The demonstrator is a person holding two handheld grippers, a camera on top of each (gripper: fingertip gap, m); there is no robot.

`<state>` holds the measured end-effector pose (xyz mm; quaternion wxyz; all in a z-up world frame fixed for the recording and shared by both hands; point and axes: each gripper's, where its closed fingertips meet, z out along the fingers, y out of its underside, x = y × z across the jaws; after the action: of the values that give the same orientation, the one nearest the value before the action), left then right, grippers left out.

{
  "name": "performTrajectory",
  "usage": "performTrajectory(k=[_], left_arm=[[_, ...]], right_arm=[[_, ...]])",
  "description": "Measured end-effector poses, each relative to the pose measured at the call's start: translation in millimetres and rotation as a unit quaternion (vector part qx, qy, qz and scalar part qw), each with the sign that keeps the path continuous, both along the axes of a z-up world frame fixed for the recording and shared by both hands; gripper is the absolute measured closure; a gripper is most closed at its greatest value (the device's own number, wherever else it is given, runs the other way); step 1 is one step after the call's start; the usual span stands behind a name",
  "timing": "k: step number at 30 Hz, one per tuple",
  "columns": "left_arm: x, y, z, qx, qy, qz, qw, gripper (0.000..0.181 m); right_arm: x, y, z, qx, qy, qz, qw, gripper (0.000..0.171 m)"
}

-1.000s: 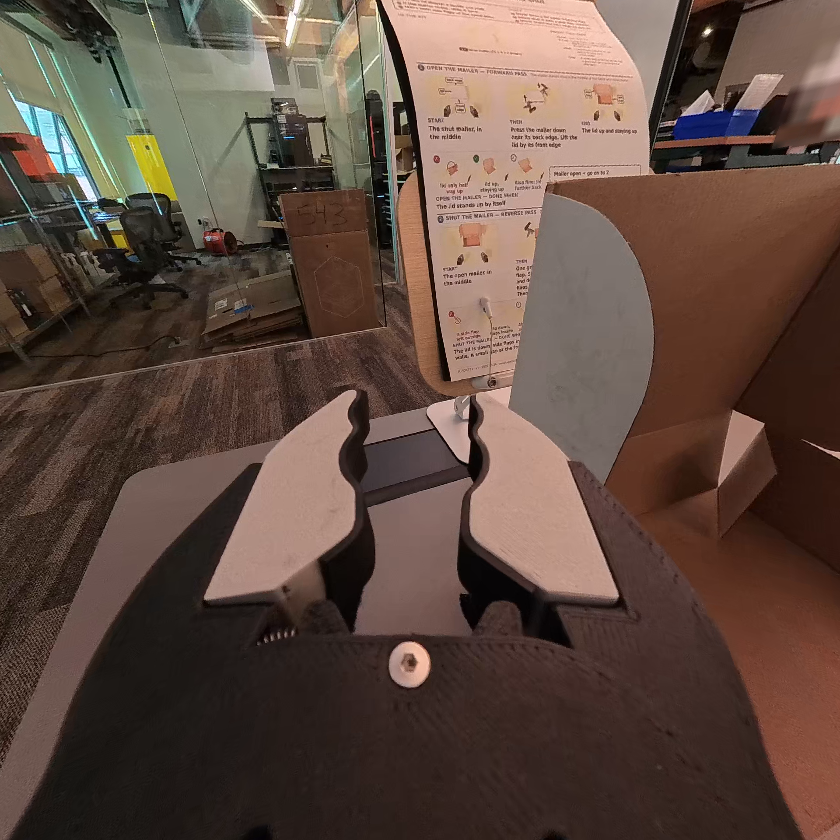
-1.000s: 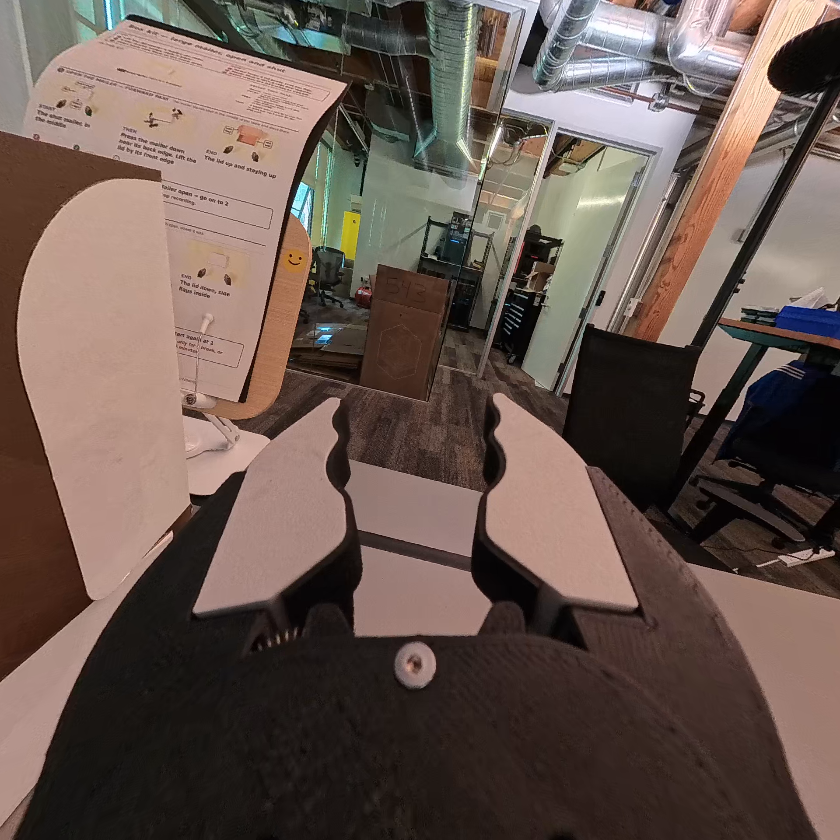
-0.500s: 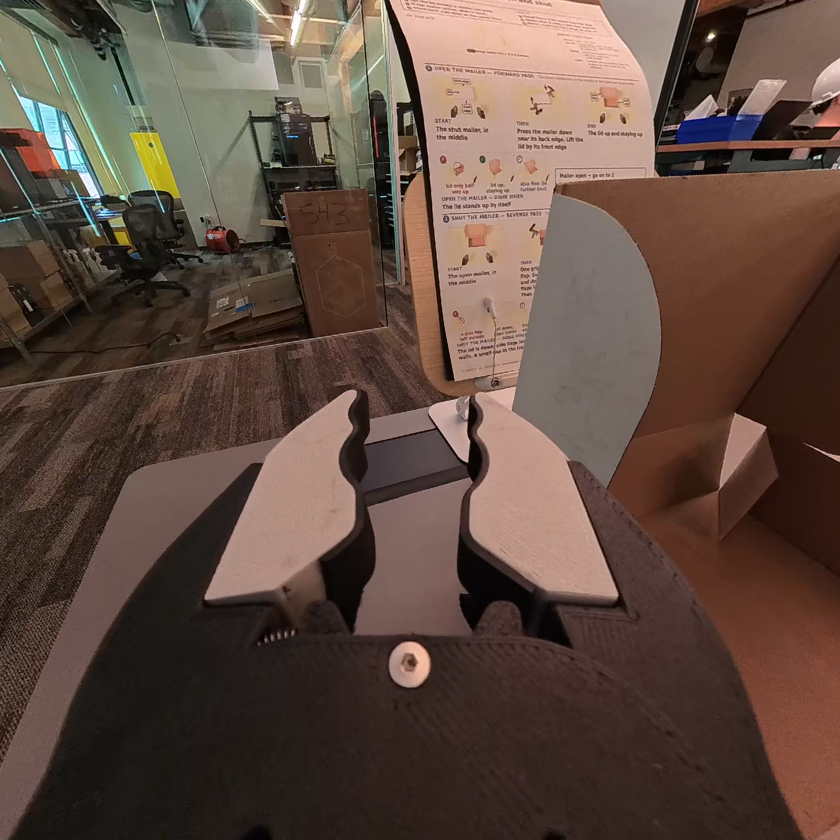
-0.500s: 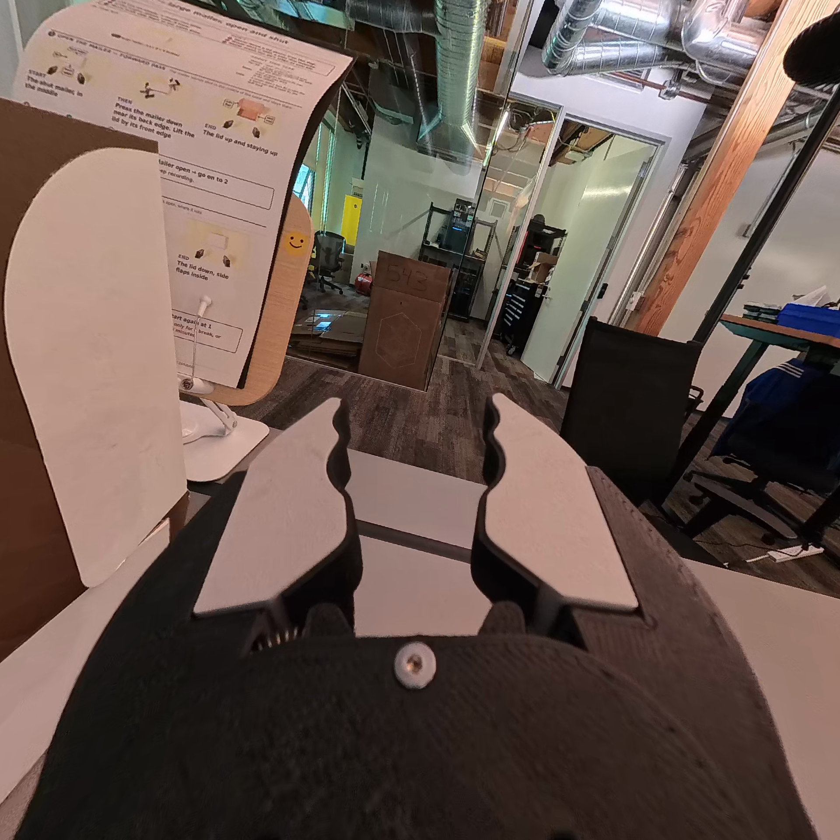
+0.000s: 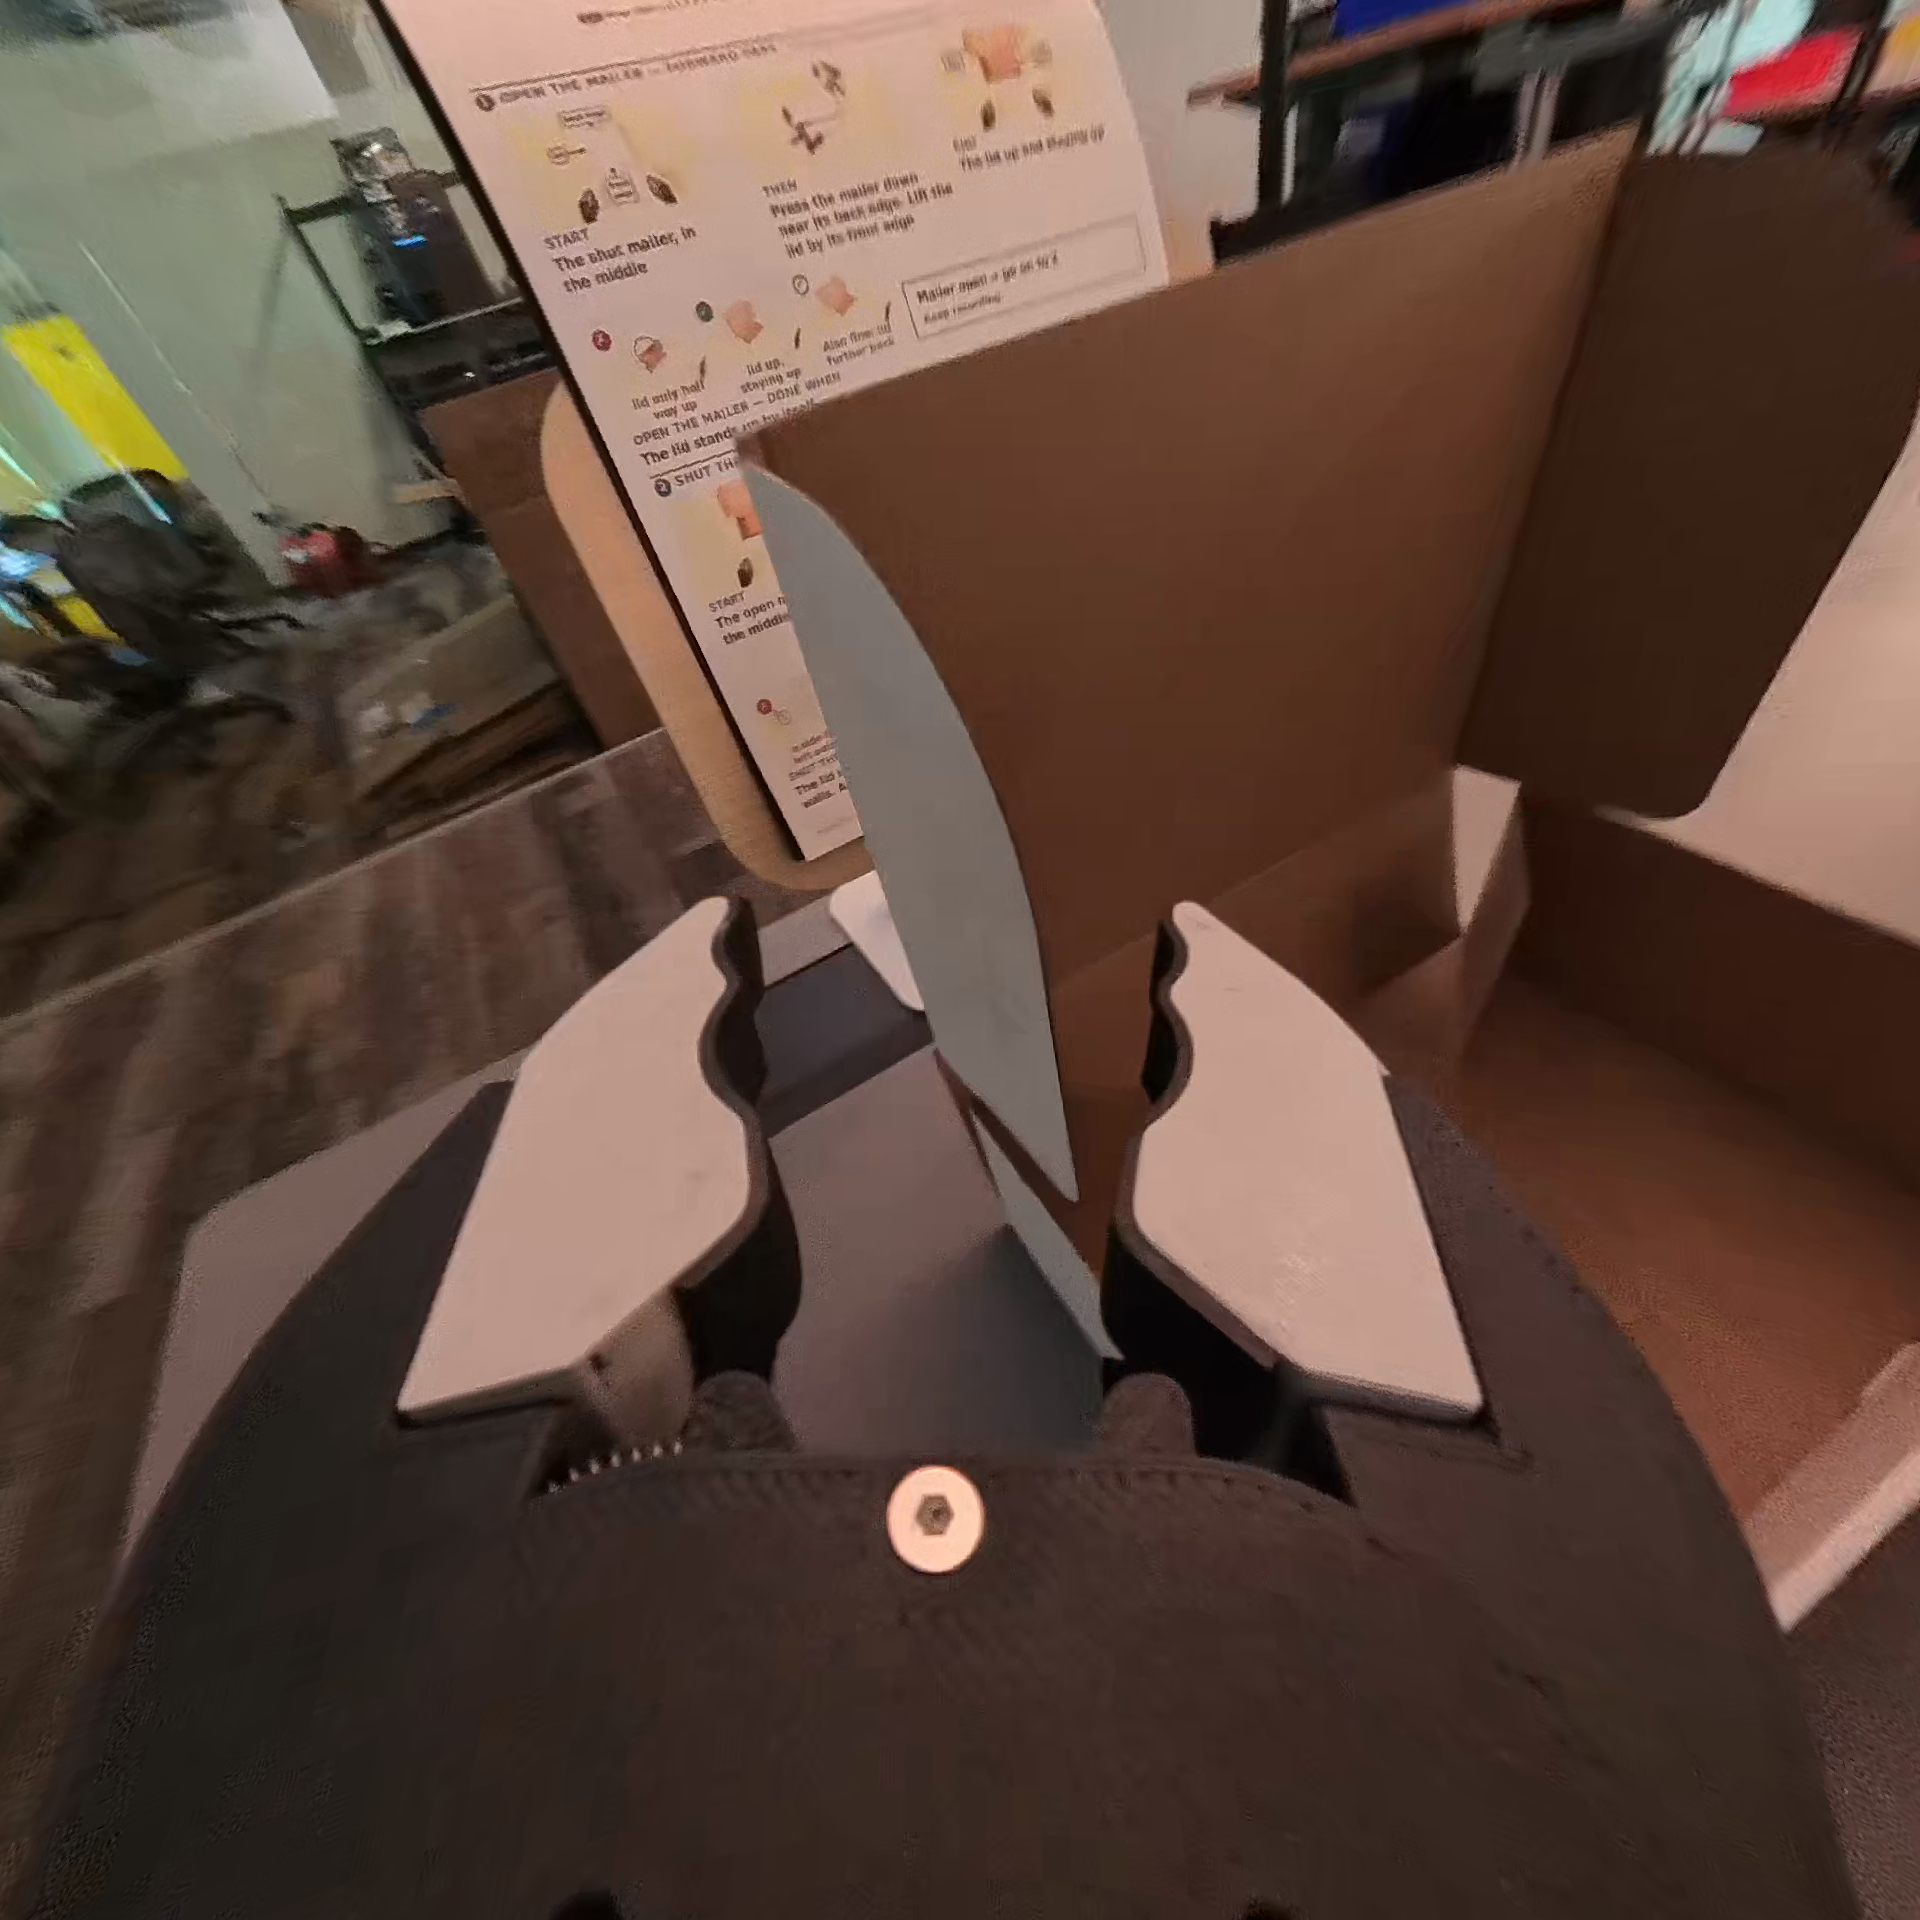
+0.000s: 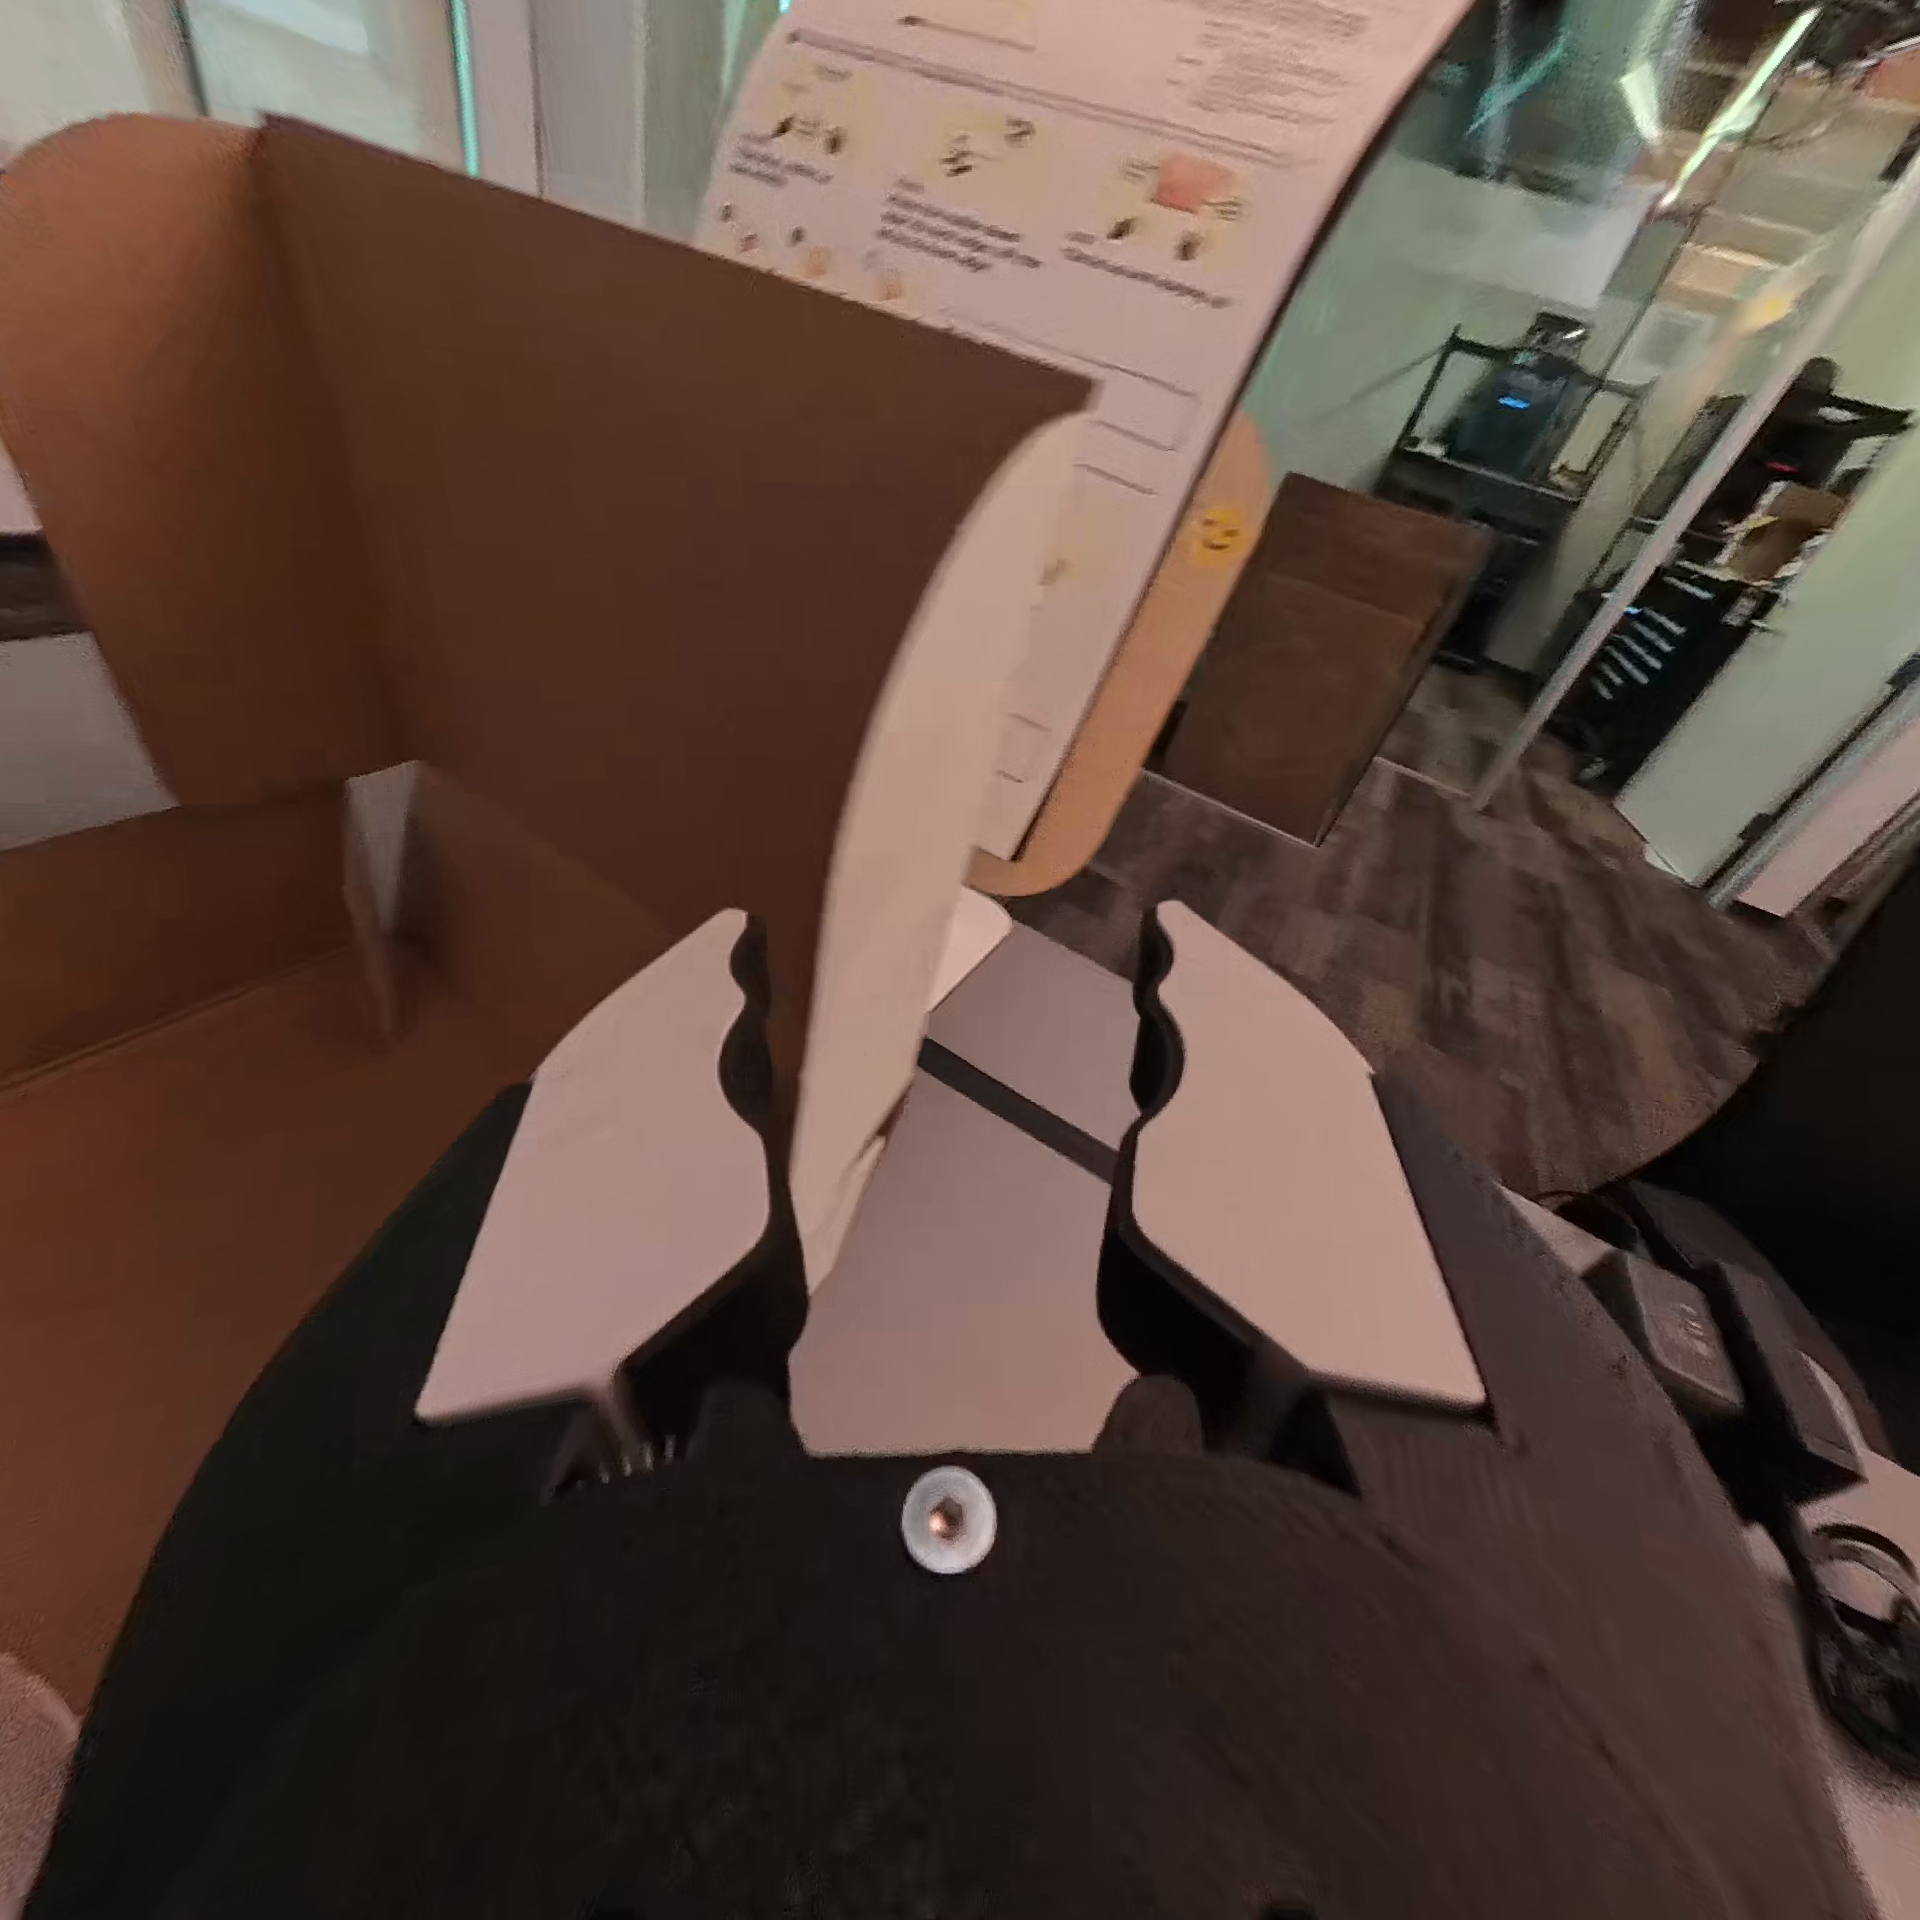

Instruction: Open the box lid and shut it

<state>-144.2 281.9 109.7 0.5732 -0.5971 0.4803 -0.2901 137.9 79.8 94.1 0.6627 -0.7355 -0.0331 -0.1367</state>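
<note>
The brown cardboard box (image 5: 1714,966) stands open, its lid (image 5: 1195,623) upright at the back. In the left wrist view my left gripper (image 5: 954,914) is open, with the lid's pale left side flap (image 5: 914,831) edge-on between the fingers, nearer the right finger. The opposite flap (image 5: 1714,468) shows brown at the far side. In the right wrist view my right gripper (image 6: 951,920) is open, with the lid's white right side flap (image 6: 935,779) between the fingers, close to the left one. The lid (image 6: 571,520) and box base (image 6: 156,914) lie to its left.
A curved instruction sheet (image 5: 831,208) on a wooden stand rises just behind the lid, also in the right wrist view (image 6: 1039,156). The box sits on a grey table (image 5: 312,1226). Dark devices and a cable (image 6: 1714,1351) lie at the table's right. Carpet floor and glass walls lie beyond.
Both grippers have opened wider and moved inward to the lid's side flaps; each flap now stands between its gripper's fingers. Both views are motion-blurred.
</note>
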Motion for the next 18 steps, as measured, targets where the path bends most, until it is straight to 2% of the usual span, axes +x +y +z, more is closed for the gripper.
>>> performTrajectory(k=[2, 6, 11, 14, 16, 18], left_arm=[[8.9, -6.8, -7.3, 0.004, 0.018, -0.009, 1.0, 0.109], [32.6, -18.3, -30.9, -0.077, 0.033, -0.045, 0.995, 0.105], [47.3, -5.3, -49.3, -0.065, 0.049, 0.014, 0.997, 0.117], [51.6, 0.0, -52.4, -0.07, 0.036, 0.032, 0.996, 0.125], [53.0, 3.9, -58.2, -0.076, 0.041, 0.044, 0.995, 0.129], [53.5, 7.6, -64.3, -0.08, 0.051, 0.054, 0.994, 0.131]], right_arm=[[-16.9, 10.9, -5.2, -0.019, 0.002, 0.008, 1.0, 0.1], [-22.6, 26.2, -21.7, -0.043, 0.026, -0.009, 0.999, 0.102], [-20.1, 32.1, -34.3, -0.073, 0.012, -0.036, 0.997, 0.104], [-15.5, 24.3, -14.9, -0.042, -0.039, -0.078, 0.995, 0.104], [-23.0, 14.2, 12.5, 0.005, -0.117, -0.111, 0.987, 0.11], [-60.9, 12.1, 34.6, 0.055, -0.188, -0.075, 0.978, 0.122]])
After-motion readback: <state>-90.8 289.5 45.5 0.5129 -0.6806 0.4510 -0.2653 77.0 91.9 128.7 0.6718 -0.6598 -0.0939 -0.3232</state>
